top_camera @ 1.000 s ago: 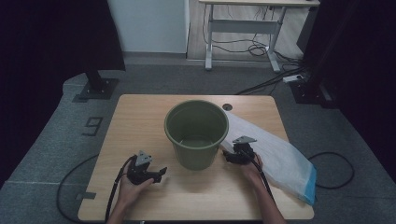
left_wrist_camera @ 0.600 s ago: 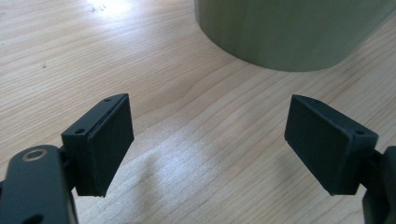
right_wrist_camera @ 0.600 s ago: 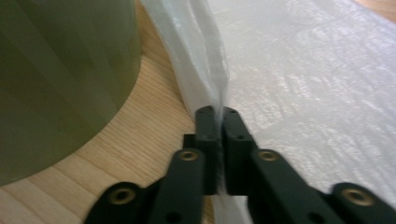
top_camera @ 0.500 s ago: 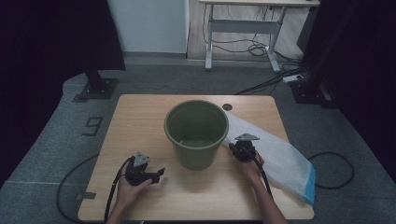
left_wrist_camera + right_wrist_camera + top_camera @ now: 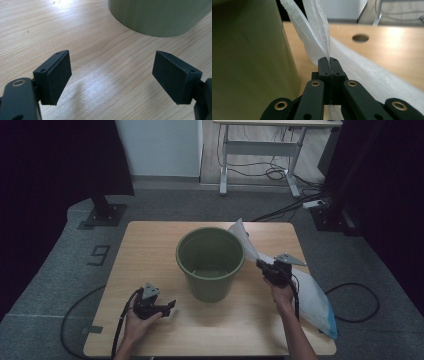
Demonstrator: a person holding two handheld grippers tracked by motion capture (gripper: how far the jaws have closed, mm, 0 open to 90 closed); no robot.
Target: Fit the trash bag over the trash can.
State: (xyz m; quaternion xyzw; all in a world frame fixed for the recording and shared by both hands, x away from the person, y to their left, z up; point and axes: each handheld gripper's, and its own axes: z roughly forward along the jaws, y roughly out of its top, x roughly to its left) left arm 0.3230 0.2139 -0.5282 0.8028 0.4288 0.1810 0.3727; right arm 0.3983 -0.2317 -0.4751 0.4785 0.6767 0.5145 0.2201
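White, thin plastic, the bag (image 5: 305, 290) lies on the surface (image 5: 150, 250) at four o'clock from the green bucket (image 5: 210, 262). Its upper edge is pinched flat in the right tool (image 5: 261, 265), whose jaws have just closed on it, lifting that corner beside the rim, probably to line the bucket. At seven o'clock the left tool (image 5: 171, 306) rests with jaws apart and empty, seemingly waiting to help.
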